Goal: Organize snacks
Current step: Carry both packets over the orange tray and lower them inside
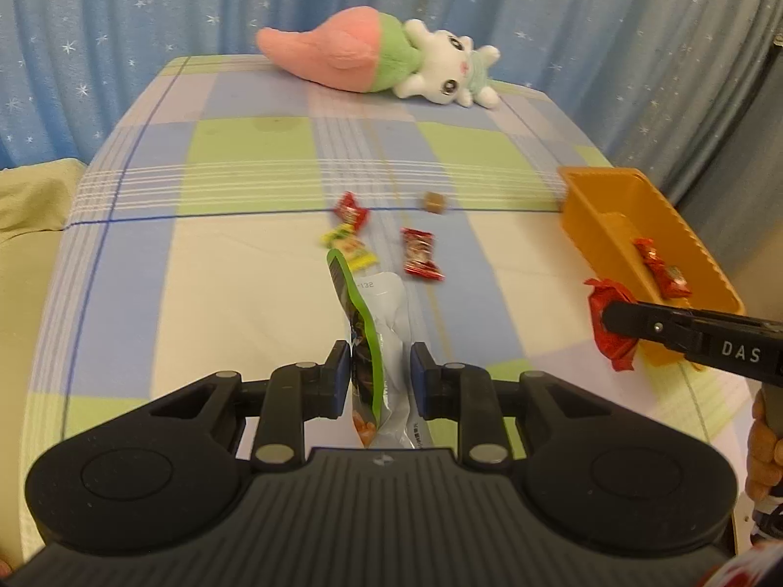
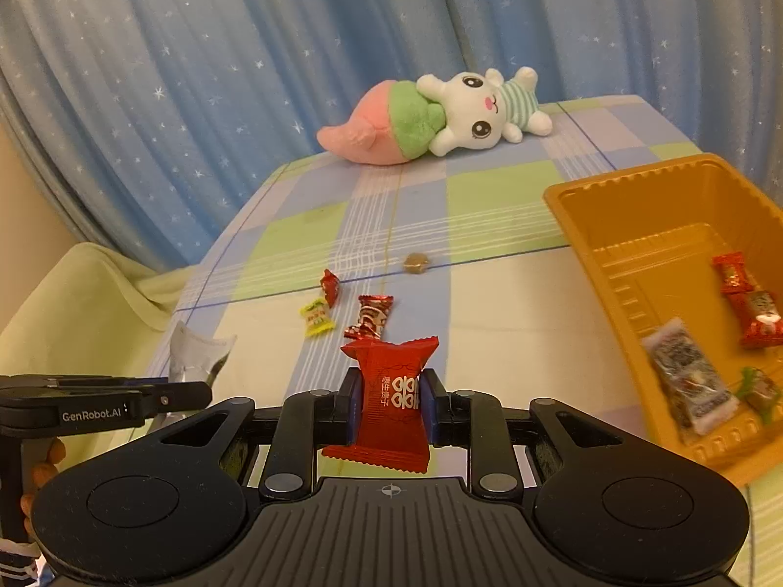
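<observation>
A pale green cloth (image 2: 83, 293) hangs at the far left, beside the checked table cover (image 1: 195, 254).

The left gripper (image 1: 380, 372) is closed on one snack pouch (image 1: 377, 332). The pouch has a green edge and a silver back, and it stands up between the pads above the table.

On the table lie four loose sweets. One small red candy (image 1: 350, 207) is furthest left. One yellow candy (image 1: 348, 246) lies just beside it. One bigger red candy (image 1: 420, 254) is near them. One brown candy (image 1: 433, 202) sits alone, further back.

Behind them all lies one plush toy (image 1: 381, 61), pink and green with a white bunny head, in front of the blue star curtain (image 1: 147, 24).

The right gripper (image 2: 390, 403) is closed on one red wrapped sweet (image 2: 389, 401) with white marks. It is held up in the air, beside the tray.

At the right is one orange tray (image 2: 631, 225).

The right wrist view looks down into the tray and shows four snacks: two red tray candies (image 2: 748, 303), one silver wrapped bar (image 2: 690, 381) and one green and brown candy (image 2: 761, 391). The left wrist view shows only red sweets in the tray, because the wall hides the rest.

The left wrist view also shows a hand (image 1: 766, 445) on the right gripper's handle. The right wrist view shows fingers (image 2: 44, 464) under the left one.
</observation>
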Motion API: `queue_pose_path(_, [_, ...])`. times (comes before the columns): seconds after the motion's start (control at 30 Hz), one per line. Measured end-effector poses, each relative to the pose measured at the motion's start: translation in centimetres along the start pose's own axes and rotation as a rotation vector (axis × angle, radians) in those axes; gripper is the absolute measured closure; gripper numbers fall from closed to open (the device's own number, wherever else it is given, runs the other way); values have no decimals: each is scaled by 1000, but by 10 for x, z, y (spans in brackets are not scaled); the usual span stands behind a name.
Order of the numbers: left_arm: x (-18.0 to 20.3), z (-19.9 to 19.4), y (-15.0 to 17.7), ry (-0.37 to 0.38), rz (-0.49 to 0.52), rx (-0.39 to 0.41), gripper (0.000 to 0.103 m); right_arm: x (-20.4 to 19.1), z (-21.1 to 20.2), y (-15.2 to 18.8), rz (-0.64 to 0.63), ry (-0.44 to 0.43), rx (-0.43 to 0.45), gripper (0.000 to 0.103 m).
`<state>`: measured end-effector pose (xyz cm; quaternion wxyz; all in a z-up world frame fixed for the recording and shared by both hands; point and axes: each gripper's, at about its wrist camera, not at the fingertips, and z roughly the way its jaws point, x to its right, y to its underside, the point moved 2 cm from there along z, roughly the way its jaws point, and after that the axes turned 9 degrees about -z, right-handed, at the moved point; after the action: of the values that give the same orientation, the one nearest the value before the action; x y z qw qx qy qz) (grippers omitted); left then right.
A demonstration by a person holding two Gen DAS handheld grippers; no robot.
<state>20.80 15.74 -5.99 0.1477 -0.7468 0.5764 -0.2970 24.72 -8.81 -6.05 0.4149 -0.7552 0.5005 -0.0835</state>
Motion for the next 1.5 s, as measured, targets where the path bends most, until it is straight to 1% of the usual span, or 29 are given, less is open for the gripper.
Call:
queue_pose_path(0.27, [54,-11,17,34,20,1,80,29,-40,12,10,7,10,78])
queue_pose_path(0.57, [137,-9,31,105,58,-5,80,80,-86,25,34,37,28,78])
queue_pose_path(0.8, [199,1,33,147,87,4,80,124,-112,26,42,58,41,78])
queue_pose_path(0.97, [233,12,30,158,84,15,80,153,-121,20,31,61,45,78])
queue_pose_path(1.1, [252,21,25,148,73,23,80,172,-122,14,21,60,47,78])
queue_pose_path(1.3, [274,36,19,136,62,22,80,194,-115,3,-1,59,40,78])
queue_pose_path(1.5, [286,53,9,119,53,21,80,211,-103,-7,-6,47,34,78])
